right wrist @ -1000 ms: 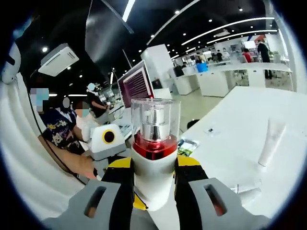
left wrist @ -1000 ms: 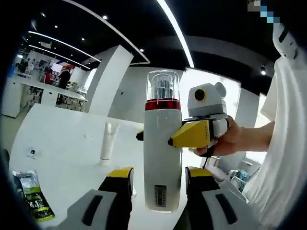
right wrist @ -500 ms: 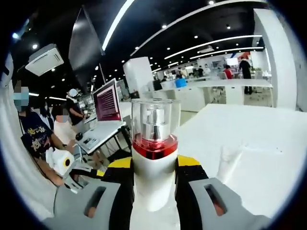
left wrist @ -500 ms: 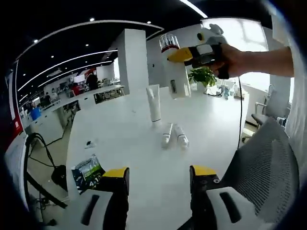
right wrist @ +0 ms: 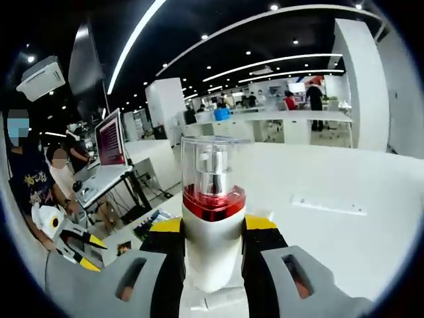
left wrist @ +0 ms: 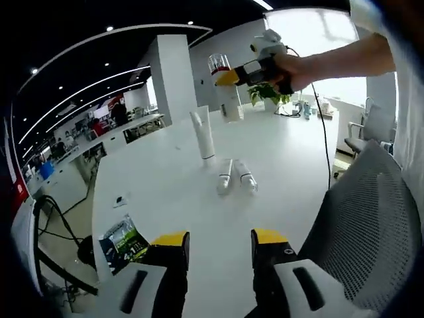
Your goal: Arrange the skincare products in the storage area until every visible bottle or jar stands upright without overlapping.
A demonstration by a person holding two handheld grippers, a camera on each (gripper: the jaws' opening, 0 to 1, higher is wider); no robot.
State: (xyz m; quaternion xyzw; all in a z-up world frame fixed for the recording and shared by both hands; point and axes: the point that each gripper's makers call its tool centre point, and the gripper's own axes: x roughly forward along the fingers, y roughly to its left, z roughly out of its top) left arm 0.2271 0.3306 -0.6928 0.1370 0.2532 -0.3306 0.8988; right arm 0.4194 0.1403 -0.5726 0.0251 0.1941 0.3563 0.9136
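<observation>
Left gripper view, left hand-held gripper point(left wrist: 218, 242) open, right hand-held gripper point(right wrist: 212, 232) clamping pump bottle point(right wrist: 213, 212), tubes point(left wrist: 236, 177) on table point(left wrist: 165, 199).

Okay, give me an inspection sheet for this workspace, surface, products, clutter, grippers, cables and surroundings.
Surface: white table, mostly bare.
Job's things: pump bottle with red band, clamped in right gripper, held above the table; white tube standing; two small tubes lying side by side.
Clutter: green sachet, small tag.
Grippers: left gripper open, holding nothing.
Cables: black cables off the table's edge.
Surroundings: mesh chair, potted plant, open office.
</observation>
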